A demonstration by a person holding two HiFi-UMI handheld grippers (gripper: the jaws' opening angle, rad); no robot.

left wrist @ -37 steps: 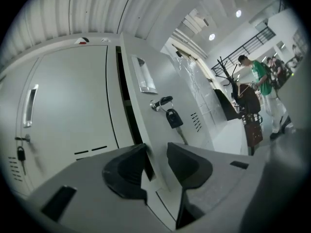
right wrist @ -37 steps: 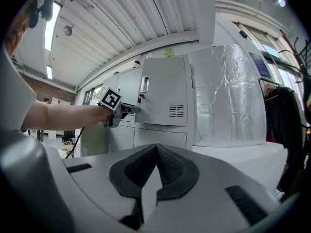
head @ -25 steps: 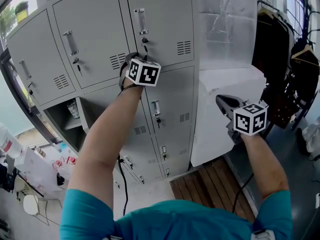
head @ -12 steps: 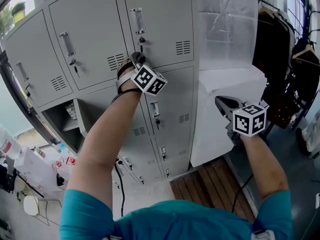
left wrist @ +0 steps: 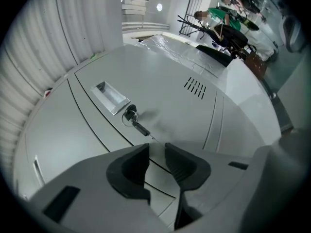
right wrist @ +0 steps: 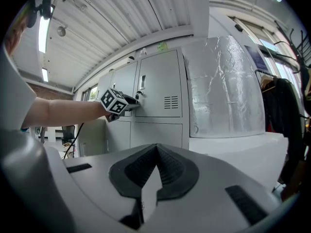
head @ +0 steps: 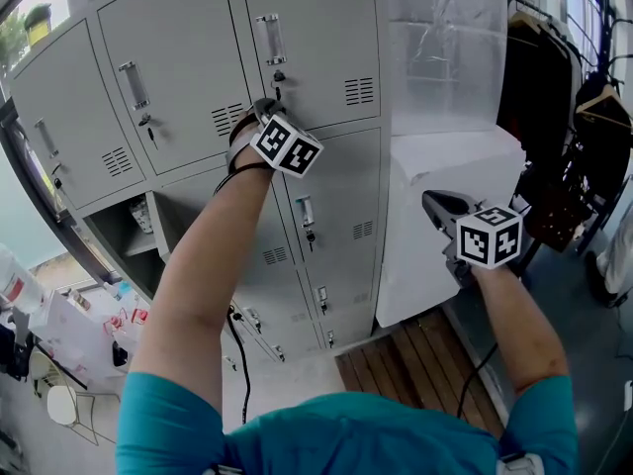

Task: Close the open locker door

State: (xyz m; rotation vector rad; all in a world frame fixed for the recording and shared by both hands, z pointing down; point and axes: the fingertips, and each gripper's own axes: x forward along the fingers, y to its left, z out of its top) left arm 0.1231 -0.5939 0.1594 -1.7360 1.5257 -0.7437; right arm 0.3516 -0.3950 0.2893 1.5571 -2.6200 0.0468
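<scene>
A bank of grey lockers (head: pixel 198 97) fills the head view. One compartment (head: pixel 127 237) at the lower left stands open, its door (head: pixel 158 224) swung out edge-on. My left gripper (head: pixel 267 105) is held level against the upper middle door (head: pixel 321 47), just below its key (head: pixel 279 77). In the left gripper view the key with its tag (left wrist: pixel 132 116) and the recessed handle (left wrist: pixel 111 96) lie just beyond the left gripper (left wrist: pixel 156 154). Its jaws have just been closing, a gap remains, and nothing is between them. My right gripper (head: pixel 431 202) hovers shut and empty at the right, clear of the lockers.
A foil-wrapped block (head: pixel 445 57) stands on a white cabinet (head: pixel 445 226) right of the lockers. Dark garments hang on a rack (head: pixel 574 137) at far right. Wooden slats (head: pixel 415 364) cover the floor below. Clutter and a chair (head: pixel 59 364) sit lower left.
My left gripper has rolled at the wrist, its marker cube turning, while staying by the key. The right gripper has barely shifted.
</scene>
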